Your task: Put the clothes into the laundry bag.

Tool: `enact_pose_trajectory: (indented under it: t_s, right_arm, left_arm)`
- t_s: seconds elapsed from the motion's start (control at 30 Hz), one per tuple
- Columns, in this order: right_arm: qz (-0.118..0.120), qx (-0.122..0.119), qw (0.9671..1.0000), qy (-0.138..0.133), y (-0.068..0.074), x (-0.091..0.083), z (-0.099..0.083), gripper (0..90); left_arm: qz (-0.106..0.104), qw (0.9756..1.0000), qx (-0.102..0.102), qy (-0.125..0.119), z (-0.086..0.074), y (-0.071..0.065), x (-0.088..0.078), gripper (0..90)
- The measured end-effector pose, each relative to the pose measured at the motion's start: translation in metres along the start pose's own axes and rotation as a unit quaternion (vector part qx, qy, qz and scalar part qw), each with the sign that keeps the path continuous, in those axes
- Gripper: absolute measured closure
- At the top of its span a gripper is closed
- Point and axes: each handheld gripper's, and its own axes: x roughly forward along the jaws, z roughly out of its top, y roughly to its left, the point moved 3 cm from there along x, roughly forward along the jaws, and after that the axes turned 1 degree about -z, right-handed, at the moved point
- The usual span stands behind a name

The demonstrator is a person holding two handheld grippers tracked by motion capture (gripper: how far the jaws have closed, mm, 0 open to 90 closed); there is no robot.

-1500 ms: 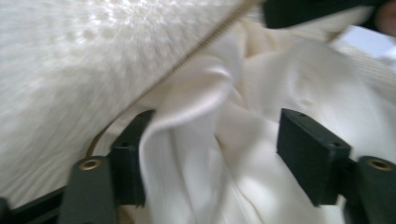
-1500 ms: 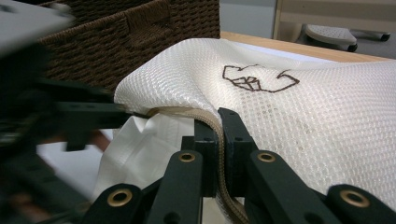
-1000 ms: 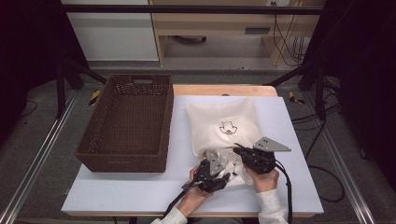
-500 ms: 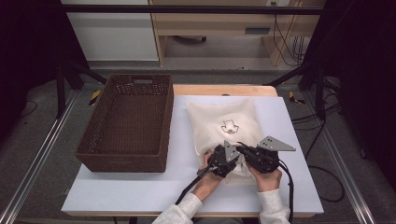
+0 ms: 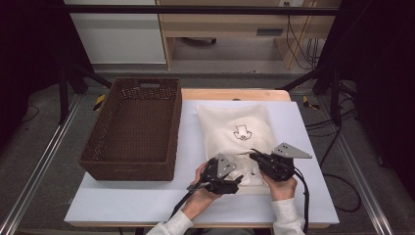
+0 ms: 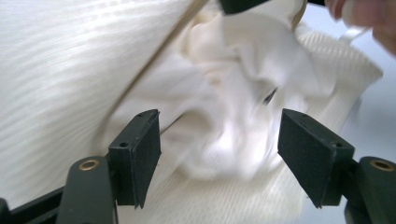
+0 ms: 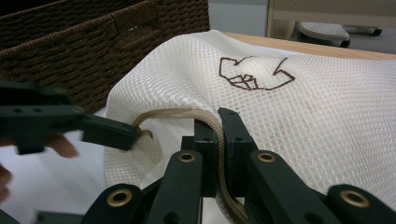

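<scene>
The mesh laundry bag lies flat on the white table, right of centre, with the brown wicker basket just beside it at nine o'clock. The step in hand looks like opening the bag at its near end, at six o'clock, where the zipper runs along the mouth. The right gripper has its jaws clamped together on the zipper's edge, lifting the upper layer of mesh so the mouth gapes. The left gripper holds its jaws spread wide with nothing between them, aimed into the opening at the bunched white cloth inside; in the right gripper view its tip sits right at the zipper's end, around nine o'clock of the pinched spot. Judging from this, the next move calls for the left jaws to go deeper into the mouth and close on a good fold of cloth, while the right hand holds the mesh up and clear so the two layers aren't pinched together.
</scene>
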Motion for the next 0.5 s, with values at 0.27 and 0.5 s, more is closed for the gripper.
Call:
enact_pose_trajectory:
  t_s: [0.27,0.5]
  right_arm:
    - [0.002,-0.006,1.0000,0.007,0.001,0.003,-0.002,86.7]
    - [0.004,-0.005,1.0000,0.003,0.001,0.002,-0.001,86.8]
  left_arm:
    - [-0.046,0.9968,-0.048,0.045,-0.022,0.005,0.031,51.5]
    - [-0.027,0.9983,0.005,0.051,0.003,-0.014,0.058,76.8]
